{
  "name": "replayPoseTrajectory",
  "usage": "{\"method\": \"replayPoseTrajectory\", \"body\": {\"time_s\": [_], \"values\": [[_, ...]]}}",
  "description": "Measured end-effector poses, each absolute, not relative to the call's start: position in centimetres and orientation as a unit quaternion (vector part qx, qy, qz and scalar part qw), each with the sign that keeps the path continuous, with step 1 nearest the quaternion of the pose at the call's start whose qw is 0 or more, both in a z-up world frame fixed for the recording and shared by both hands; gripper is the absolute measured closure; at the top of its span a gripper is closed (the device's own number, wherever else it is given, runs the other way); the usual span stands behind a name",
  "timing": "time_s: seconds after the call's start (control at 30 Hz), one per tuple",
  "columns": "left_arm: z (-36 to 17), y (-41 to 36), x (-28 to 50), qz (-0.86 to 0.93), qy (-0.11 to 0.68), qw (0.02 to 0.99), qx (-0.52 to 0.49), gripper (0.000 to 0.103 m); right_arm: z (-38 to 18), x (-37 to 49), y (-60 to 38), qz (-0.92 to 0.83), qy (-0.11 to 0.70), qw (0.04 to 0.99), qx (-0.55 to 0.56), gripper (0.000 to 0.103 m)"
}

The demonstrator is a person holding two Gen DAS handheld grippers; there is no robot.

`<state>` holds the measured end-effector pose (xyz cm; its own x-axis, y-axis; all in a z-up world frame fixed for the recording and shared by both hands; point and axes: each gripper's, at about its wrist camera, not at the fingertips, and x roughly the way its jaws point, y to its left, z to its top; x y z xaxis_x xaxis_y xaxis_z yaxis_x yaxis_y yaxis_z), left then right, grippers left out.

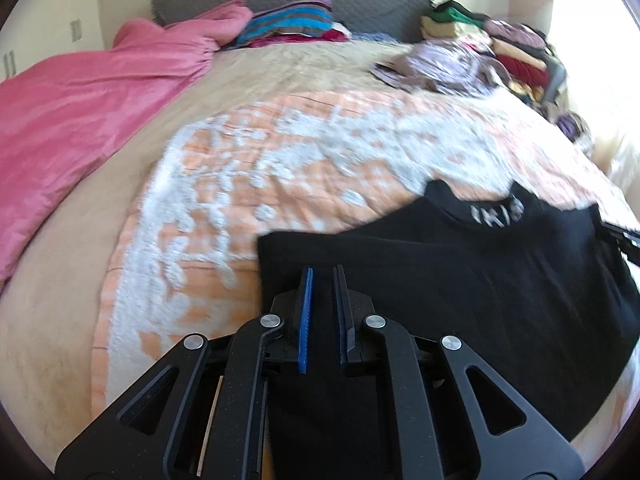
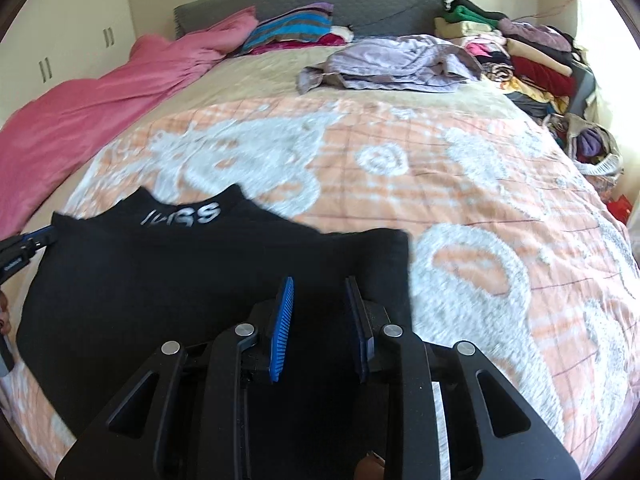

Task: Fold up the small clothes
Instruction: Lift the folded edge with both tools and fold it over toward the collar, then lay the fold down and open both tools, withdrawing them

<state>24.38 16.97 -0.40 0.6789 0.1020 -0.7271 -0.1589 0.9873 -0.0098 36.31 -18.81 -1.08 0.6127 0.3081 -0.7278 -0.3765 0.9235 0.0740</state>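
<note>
A small black garment with white lettering at its collar lies spread on the orange and white bed cover; it also shows in the right wrist view. My left gripper is over the garment's left edge, its blue pads a narrow gap apart with black cloth between them. My right gripper is over the garment's right part, jaws open with a wider gap and black cloth below. Each gripper's tip shows at the edge of the other view, the right one and the left one.
A pink quilt lies along the left of the bed. A crumpled lilac cloth lies near the headboard. Stacks of folded clothes line the right side. Striped pillows sit by the grey headboard.
</note>
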Motion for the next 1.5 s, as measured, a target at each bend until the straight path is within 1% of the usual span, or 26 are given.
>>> {"method": "replayPoseTrajectory", "body": {"time_s": [0.07, 0.13, 0.17, 0.2, 0.23, 0.27, 0.3, 0.37, 0.4, 0.43, 0.47, 0.5, 0.53, 0.57, 0.63, 0.73, 0.9, 1.07, 1.27, 1.33, 1.37, 1.4, 1.43, 1.5], "values": [[-0.2, 18.0, 24.4, 0.074, 0.395, 0.914, -0.05, 0.097, -1.0, 36.8, -19.7, 0.183, 0.394, 0.9, -0.036, 0.078], [-0.3, 19.0, 24.5, 0.082, 0.399, 0.911, -0.058, 0.082, -1.0, 37.2, -20.4, 0.174, 0.396, 0.901, -0.031, 0.076], [-0.5, 19.5, 24.7, 0.082, 0.406, 0.908, -0.065, 0.067, -1.0, 37.3, -20.7, 0.175, 0.398, 0.9, -0.026, 0.072], [-0.7, 19.9, 24.7, 0.08, 0.409, 0.906, -0.074, 0.064, -1.2, 37.6, -21.0, 0.176, 0.406, 0.896, -0.024, 0.051], [-0.9, 20.3, 24.7, 0.08, 0.411, 0.904, -0.085, 0.063, -1.3, 37.8, -21.1, 0.173, 0.41, 0.895, -0.025, 0.042], [-1.1, 20.6, 24.8, 0.077, 0.415, 0.902, -0.094, 0.058, -1.3, 37.9, -21.1, 0.169, 0.408, 0.897, -0.026, 0.039], [-1.4, 20.8, 25.0, 0.073, 0.422, 0.898, -0.1, 0.053, -1.5, 38.0, -21.2, 0.173, 0.411, 0.895, -0.025, 0.04], [-1.9, 21.0, 25.3, 0.068, 0.426, 0.895, -0.108, 0.053, -2.0, 38.4, -21.1, 0.174, 0.421, 0.89, -0.018, 0.04], [-2.0, 21.0, 25.3, 0.065, 0.427, 0.895, -0.11, 0.056, -2.2, 38.5, -21.2, 0.175, 0.423, 0.889, -0.014, 0.052], [-2.1, 20.9, 25.4, 0.061, 0.426, 0.896, -0.112, 0.062, -2.4, 38.6, -21.2, 0.18, 0.426, 0.887, -0.009, 0.065], [-2.2, 20.7, 25.4, 0.053, 0.426, 0.896, -0.113, 0.085, -2.6, 38.7, -21.3, 0.184, 0.428, 0.885, -0.004, 0.085], [-2.2, 20.5, 25.4, 0.049, 0.426, 0.896, -0.112, 0.096, -2.6, 38.6, -21.4, 0.184, 0.424, 0.887, 0.0, 0.09], [-1.9, 20.2, 25.3, 0.053, 0.423, 0.899, -0.102, 0.097, -2.4, 38.4, -21.5, 0.186, 0.421, 0.888, 0.002, 0.094], [-1.3, 19.6, 25.1, 0.056, 0.415, 0.904, -0.082, 0.099, -2.0, 38.2, -21.6, 0.188, 0.416, 0.89, 0.006, 0.095], [0.2, 19.3, 24.6, 0.059, 0.387, 0.918, -0.069, 0.099, -0.7, 37.9, -22.0, 0.188, 0.395, 0.899, 0.016, 0.095], [1.3, 19.3, 24.6, 0.064, 0.369, 0.926, -0.057, 0.099, 0.2, 38.0, -22.3, 0.18, 0.377, 0.908, 0.022, 0.095], [-1.3, 19.7, 26.2, 0.074, 0.404, 0.91, -0.06, 0.099, -1.8, 38.9, -22.2, 0.162, 0.402, 0.901, 0.016, 0.095], [-1.8, 19.5, 26.0, 0.075, 0.411, 0.907, -0.052, 0.098, -2.4, 39.0, -22.4, 0.154, 0.409, 0.899, 0.015, 0.094], [-2.0, 19.1, 25.9, 0.079, 0.421, 0.903, -0.044, 0.095, -2.4, 38.5, -22.1, 0.141, 0.408, 0.902, -0.003, 0.083], [-2.1, 19.0, 25.7, 0.08, 0.423, 0.902, -0.039, 0.094, -2.2, 38.3, -22.0, 0.136, 0.406, 0.904, -0.009, 0.076], [-2.0, 19.0, 25.7, 0.08, 0.423, 0.902, -0.038, 0.093, -2.1, 38.1, -22.0, 0.134, 0.404, 0.905, -0.009, 0.07], [-2.0, 19.0, 25.6, 0.08, 0.425, 0.901, -0.039, 0.091, -1.9, 37.9, -22.2, 0.132, 0.401, 0.907, -0.008, 0.061], [-2.0, 19.0, 25.4, 0.08, 0.426, 0.9, -0.04, 0.09, -1.7, 37.7, -22.3, 0.13, 0.398, 0.908, -0.007, 0.058], [-2.0, 19.0, 25.2, 0.08, 0.429, 0.899, -0.04, 0.084, -1.2, 37.3, -22.4, 0.132, 0.392, 0.911, -0.008, 0.057]]}}
